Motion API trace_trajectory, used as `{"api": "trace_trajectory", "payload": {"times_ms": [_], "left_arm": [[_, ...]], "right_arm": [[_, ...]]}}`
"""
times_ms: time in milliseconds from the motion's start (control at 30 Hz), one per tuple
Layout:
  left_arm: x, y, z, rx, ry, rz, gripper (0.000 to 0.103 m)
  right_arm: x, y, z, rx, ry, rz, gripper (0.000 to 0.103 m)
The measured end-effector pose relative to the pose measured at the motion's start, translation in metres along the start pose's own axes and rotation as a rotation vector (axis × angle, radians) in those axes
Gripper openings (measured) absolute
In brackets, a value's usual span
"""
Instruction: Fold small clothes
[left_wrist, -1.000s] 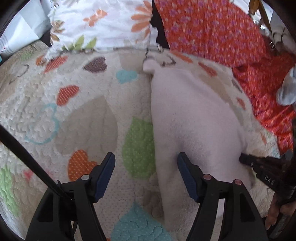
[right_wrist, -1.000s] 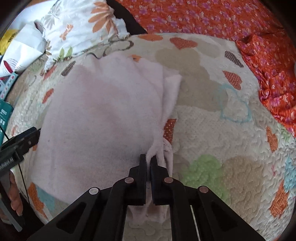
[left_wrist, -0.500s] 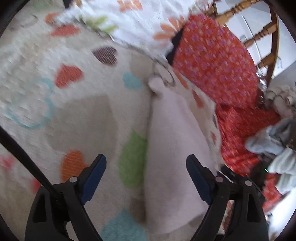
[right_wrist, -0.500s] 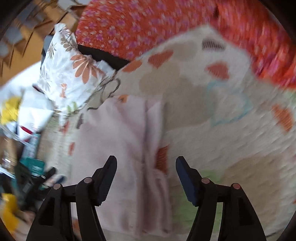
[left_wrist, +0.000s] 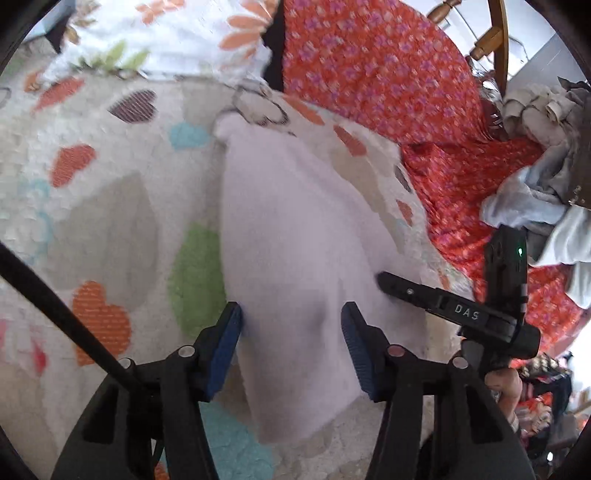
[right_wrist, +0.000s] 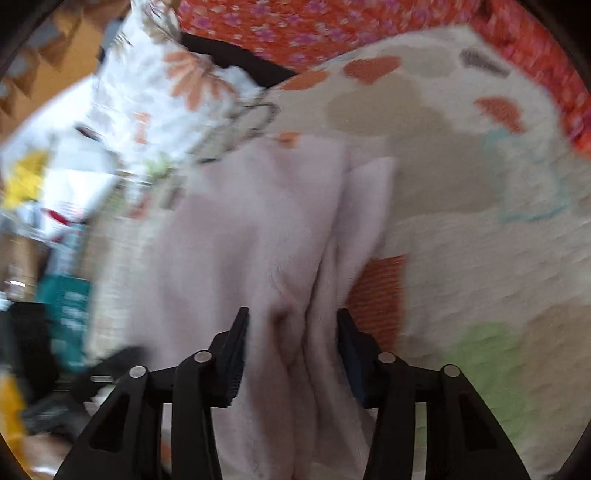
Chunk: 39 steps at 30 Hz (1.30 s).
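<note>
A pale pink fleece cloth lies on a heart-patterned quilt. My left gripper straddles the cloth's near left edge. Its blue pads are apart and its jaws are closing, with the cloth between them, not pinched. My right gripper reaches onto the cloth from the right. In the right wrist view the cloth is bunched into ridges. My right gripper stands over those ridges with its jaws closing, folds between the fingers, which have not clamped.
A white floral pillow and orange-red flowered fabric border the quilt at the back. A heap of grey and blue clothes lies at the right by a wooden chair. Blurred clutter fills the left of the right wrist view.
My right gripper let go of the cloth's edge, opened wide, and now narrows around the bunched folds. My left gripper widened, then narrowed, and shifted right onto the cloth's edge.
</note>
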<state>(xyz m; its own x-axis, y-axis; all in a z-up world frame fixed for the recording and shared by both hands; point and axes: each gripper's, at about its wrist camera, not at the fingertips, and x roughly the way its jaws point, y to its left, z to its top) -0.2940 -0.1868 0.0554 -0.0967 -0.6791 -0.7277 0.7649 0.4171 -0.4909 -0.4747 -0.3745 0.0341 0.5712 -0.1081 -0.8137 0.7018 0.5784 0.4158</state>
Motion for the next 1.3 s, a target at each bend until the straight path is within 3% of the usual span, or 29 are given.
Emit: {"api": "trace_trajectory", "payload": {"times_ms": [100, 167, 300, 500, 600, 800, 1300], "left_arm": [[-0.014, 0.015, 0.008, -0.041, -0.065, 0.087, 0.066], [-0.021, 0.032, 0.012, -0.099, -0.087, 0.104, 0.072], [-0.025, 0.062, 0.018, -0.197, -0.076, 0.101, 0.072], [-0.026, 0.074, 0.013, -0.21, -0.044, 0.119, 0.073], [-0.024, 0.076, 0.011, -0.215, -0.029, 0.124, 0.073], [-0.016, 0.075, 0.006, -0.211, 0.007, 0.133, 0.073], [-0.002, 0.084, -0.004, -0.266, 0.087, 0.129, 0.074]], "right_arm": [[-0.013, -0.012, 0.002, 0.033, -0.059, -0.054, 0.054], [-0.027, -0.017, 0.003, 0.048, -0.127, -0.075, 0.061], [-0.041, -0.017, 0.001, 0.046, -0.227, -0.153, 0.065], [-0.055, -0.002, 0.004, 0.007, -0.309, -0.235, 0.065], [-0.059, -0.003, 0.003, 0.007, -0.307, -0.246, 0.066], [-0.053, -0.017, 0.003, 0.069, -0.253, -0.182, 0.066], [-0.048, 0.003, -0.007, -0.016, -0.244, -0.21, 0.068]]}}
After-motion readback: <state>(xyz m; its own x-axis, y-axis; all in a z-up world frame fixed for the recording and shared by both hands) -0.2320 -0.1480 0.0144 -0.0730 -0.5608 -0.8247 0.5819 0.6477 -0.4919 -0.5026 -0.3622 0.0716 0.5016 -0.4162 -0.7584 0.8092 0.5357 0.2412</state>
